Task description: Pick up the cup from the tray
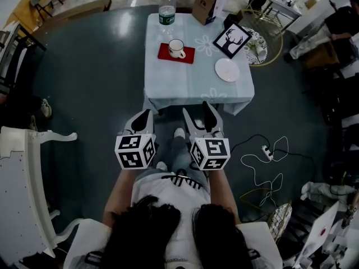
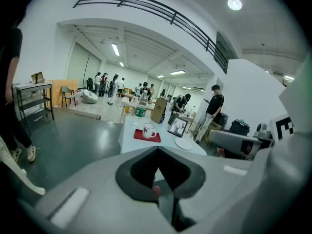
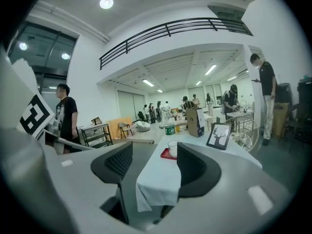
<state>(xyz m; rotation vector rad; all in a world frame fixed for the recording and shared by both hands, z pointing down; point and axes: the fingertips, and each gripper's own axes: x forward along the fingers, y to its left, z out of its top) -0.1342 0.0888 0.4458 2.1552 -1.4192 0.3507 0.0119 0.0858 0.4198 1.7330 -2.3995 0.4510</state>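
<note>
A white cup [image 1: 176, 49] with a handle stands upright on a small red tray [image 1: 166, 54] at the far left of a table under a pale blue cloth [image 1: 190, 86]. Both grippers are held low in front of the table's near edge, well short of the cup. My left gripper [image 1: 143, 118] is shut with nothing in it. The right gripper [image 1: 200, 114] is open and empty. From the left gripper view the cup [image 2: 148, 130] and tray [image 2: 140, 136] sit far off above the jaws [image 2: 158, 152]. In the right gripper view the cup [image 3: 172, 148] shows between the spread jaws [image 3: 154, 162].
Also on the table are a plastic bottle [image 1: 166, 8], a brown paper bag [image 1: 207, 3], a framed deer picture [image 1: 231, 40] and a white plate [image 1: 227, 69]. A white chair [image 1: 22, 167] stands at the left. A power strip [image 1: 267, 152] and cables lie on the floor at the right. People stand in the background.
</note>
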